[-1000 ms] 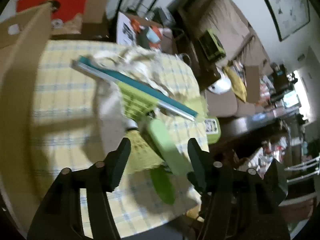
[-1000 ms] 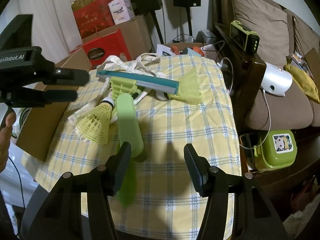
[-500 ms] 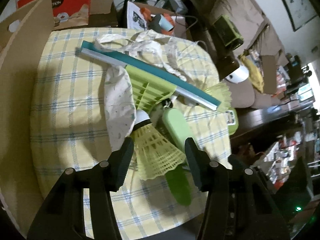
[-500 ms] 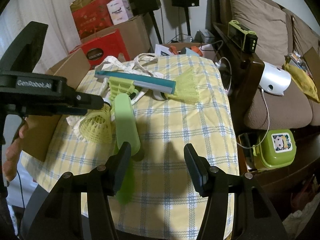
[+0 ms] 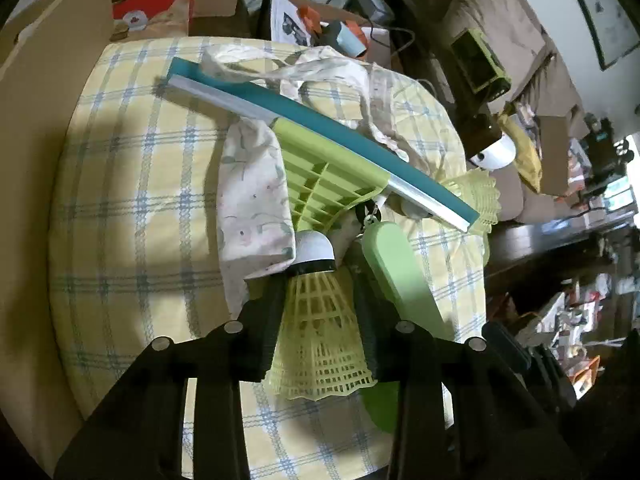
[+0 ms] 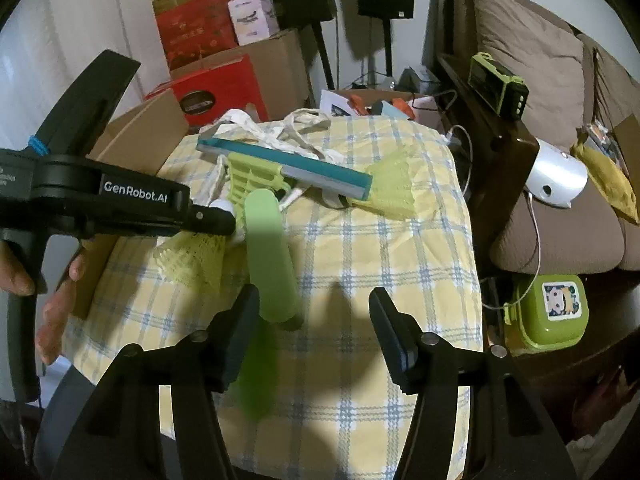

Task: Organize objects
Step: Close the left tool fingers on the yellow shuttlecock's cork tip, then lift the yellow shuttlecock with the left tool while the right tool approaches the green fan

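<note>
Yellow mesh of 1 shuttlecock (image 5: 320, 332) sits gripped between the left gripper (image 5: 318, 300) fingers, which have just been closing, beside the squeegee (image 5: 320, 148) handle. Right wrist view: 2 shuttlecocks flank the squeegee; right gripper (image 6: 312, 312) fingers spread, empty.

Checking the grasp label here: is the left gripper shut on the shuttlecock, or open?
Shut on it. The left gripper has just been closing, and its fingers press both sides of the shuttlecock skirt.
</note>
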Motion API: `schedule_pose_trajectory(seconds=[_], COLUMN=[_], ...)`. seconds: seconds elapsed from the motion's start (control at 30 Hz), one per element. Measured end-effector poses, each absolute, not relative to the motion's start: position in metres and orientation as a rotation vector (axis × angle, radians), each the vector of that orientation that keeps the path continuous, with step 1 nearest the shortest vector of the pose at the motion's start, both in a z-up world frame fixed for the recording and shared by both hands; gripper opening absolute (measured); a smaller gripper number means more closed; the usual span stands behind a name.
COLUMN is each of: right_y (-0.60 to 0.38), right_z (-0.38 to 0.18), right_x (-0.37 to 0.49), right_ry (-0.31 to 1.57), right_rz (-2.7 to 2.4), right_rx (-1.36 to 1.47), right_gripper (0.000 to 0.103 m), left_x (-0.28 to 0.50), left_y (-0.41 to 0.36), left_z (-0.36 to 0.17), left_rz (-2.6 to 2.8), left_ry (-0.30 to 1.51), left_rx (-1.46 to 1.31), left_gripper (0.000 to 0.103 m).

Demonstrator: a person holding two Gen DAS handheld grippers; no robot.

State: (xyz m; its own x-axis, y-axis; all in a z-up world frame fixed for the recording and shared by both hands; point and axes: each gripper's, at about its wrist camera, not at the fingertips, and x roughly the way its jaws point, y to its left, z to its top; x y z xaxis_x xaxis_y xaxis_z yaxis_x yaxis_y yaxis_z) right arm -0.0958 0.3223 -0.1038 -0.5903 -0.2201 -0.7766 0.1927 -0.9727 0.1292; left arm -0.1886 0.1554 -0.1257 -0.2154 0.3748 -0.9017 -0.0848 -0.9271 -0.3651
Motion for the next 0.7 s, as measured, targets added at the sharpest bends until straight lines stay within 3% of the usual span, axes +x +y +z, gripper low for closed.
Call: schedule_pose_trajectory(seconds=[0.7], right_y=[0.288], right_z=[-0.116], right_x=[-0.134], right_ry=[0.056], right_rz=[-2.546], right_rx=[1.303], right_gripper=[0.059], left_x=[-0.155], left_y=[0.109], left_z=[-0.042], left_rz=[2.264], left_ry=[-0.480], left_rx=[-1.473], left_gripper=[0.028])
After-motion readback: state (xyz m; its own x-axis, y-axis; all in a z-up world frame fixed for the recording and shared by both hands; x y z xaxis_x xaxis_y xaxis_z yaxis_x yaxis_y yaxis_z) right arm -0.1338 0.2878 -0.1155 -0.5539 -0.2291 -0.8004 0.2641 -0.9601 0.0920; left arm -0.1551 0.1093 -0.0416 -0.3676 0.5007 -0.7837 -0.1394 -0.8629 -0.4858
